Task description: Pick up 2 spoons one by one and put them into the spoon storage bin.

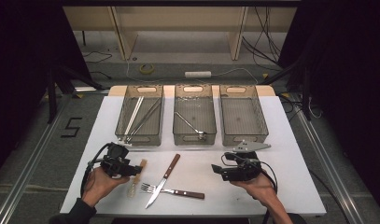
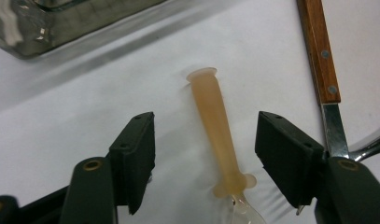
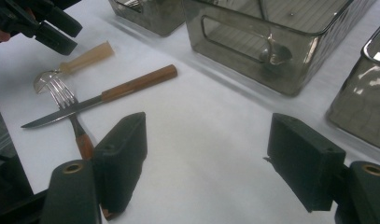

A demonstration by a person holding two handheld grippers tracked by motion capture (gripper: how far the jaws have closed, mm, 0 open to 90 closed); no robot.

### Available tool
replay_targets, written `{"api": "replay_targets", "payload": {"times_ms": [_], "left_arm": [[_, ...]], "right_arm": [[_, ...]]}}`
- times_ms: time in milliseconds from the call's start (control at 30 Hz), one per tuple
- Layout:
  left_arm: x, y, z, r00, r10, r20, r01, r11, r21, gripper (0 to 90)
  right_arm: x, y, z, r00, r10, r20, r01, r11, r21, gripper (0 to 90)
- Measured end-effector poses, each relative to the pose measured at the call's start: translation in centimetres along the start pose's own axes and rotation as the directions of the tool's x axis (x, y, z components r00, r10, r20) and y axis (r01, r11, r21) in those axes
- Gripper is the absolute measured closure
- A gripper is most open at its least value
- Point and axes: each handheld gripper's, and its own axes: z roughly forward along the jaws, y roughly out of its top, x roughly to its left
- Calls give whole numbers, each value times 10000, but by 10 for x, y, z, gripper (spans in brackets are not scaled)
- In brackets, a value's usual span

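readable text: one mark, a black "5" | stands on: the grey floor left of the table | seen from: high view | bins, knife, fork, spoon: nothing legible on them

Dim high view, dark edges (gripper views brighter, slightly soft)

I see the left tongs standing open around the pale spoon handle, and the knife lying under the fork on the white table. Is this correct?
One detail is wrong: the knife lies on top of the fork, its blade crossing over the fork's neck, as the right gripper view shows. The rest holds: the left tongs stand open around the pale spoon handle on the white table.
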Motion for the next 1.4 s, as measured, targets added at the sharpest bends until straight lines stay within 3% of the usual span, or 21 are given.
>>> {"api": "replay_targets", "payload": {"times_ms": [267, 867, 1200, 1400], "left_arm": [[-4, 0, 9, 9996, 267, 74, -271, 9975, 645, 483], [-8, 1, 19, 9984, 528, 192, -549, 9892, 1358, 632], [-14, 0, 21, 9938, 1047, -365, -986, 9850, 1414, 694], [-12, 0, 21, 9938, 1036, -397, -975, 9862, 1341, 755]], "right_arm": [[4, -7, -2, 10000, 0, -30, 0, 10000, -19, 295], [7, -12, -3, 9999, -27, -165, 28, 9999, 97, 295], [8, -12, -3, 9998, -89, -184, 91, 9999, 123, 297], [9, -12, -3, 9999, -76, -129, 77, 9999, 98, 302]]}}
